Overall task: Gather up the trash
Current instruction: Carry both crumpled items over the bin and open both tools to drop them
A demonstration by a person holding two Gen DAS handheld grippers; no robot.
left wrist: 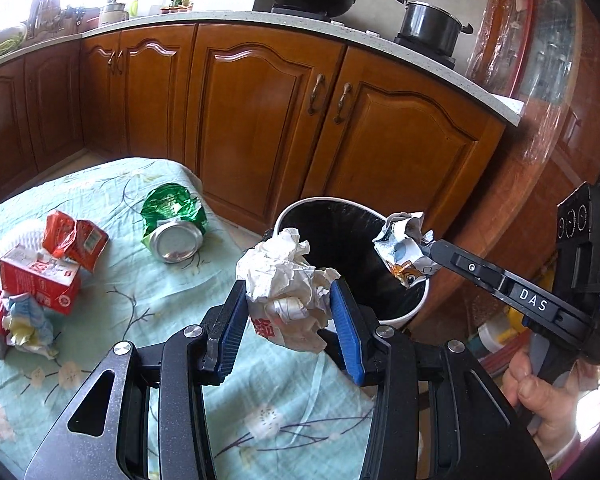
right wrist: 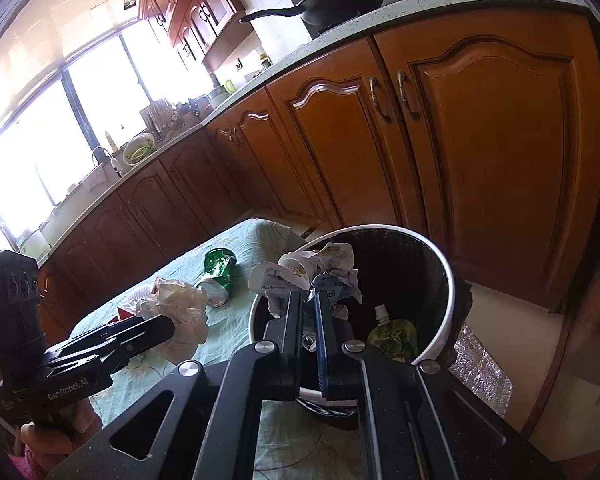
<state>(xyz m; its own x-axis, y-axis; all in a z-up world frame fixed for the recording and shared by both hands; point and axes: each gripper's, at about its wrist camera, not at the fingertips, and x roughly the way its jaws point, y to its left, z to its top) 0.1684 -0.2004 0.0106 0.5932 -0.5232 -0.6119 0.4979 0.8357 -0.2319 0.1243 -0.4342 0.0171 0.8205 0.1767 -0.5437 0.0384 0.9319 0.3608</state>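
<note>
A: Bin first. Where is it?
B: The white bin [left wrist: 396, 314] with a black liner stands at the corner of the table with the mint flowered cloth [left wrist: 148, 312], in front of the brown cabinets [left wrist: 260, 112]

A: Left gripper?
B: The left gripper [left wrist: 288, 304] is over the table edge just beside the bin, its jaws part spread and pinching a crumpled white paper wad [left wrist: 284, 276] between the blue pads [left wrist: 346, 312]

A: Right one?
B: The right gripper [right wrist: 309, 300] is above the bin's mouth, jaws pressed almost together on a crumpled printed paper [right wrist: 324, 268] with a cartoon print. That paper hangs over the bin's opening

A: Anything in the bin?
B: A green drink pouch [right wrist: 394, 332] lies inside against the liner

A: What is left on the table?
B: Away from the bin: a crushed green can [left wrist: 176, 220] nearest it, then a torn red packet [left wrist: 74, 240], a red carton [left wrist: 40, 284] and a small crumpled wad [left wrist: 30, 326] at the far end

A: Hands?
B: A hand [left wrist: 540, 396] grips the right handle, beside the bin
</note>
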